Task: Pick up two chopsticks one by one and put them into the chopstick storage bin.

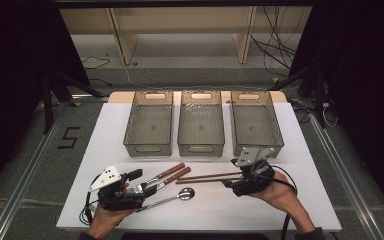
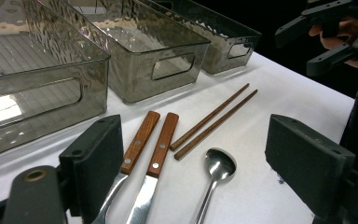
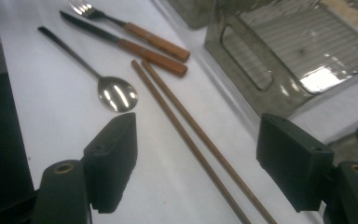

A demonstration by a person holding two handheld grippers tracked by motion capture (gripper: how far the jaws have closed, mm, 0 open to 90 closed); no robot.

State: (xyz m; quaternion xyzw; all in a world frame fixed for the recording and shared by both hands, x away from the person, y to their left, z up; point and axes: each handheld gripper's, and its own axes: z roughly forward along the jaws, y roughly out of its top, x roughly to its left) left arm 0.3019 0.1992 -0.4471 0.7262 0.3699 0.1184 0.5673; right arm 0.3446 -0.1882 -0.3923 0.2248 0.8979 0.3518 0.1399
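On the white table [image 1: 120, 125] lie a fork [image 1: 166, 174] and a knife [image 1: 179, 175] with wooden handles, a metal spoon [image 1: 185, 194] and a pair of brown chopsticks [image 1: 207, 177]. My left gripper [image 1: 142, 182] rests at the front left, open, its jaws on either side of the fork [image 2: 139, 140], knife [image 2: 163, 145] and spoon [image 2: 218, 164] without touching them. My right gripper [image 1: 231, 173] is open over the right end of the chopsticks [image 3: 191, 130], which run between its jaws lower down. From the left gripper view, the right gripper [image 2: 328, 39] hangs above the table.
Three clear grey bins stand in a row behind the cutlery: left [image 1: 147, 148], middle [image 1: 200, 148] and right [image 1: 257, 145], all with nothing in them. Cables and a wooden frame lie on the floor beyond the table. Bare white table lies to the right of the chopsticks.
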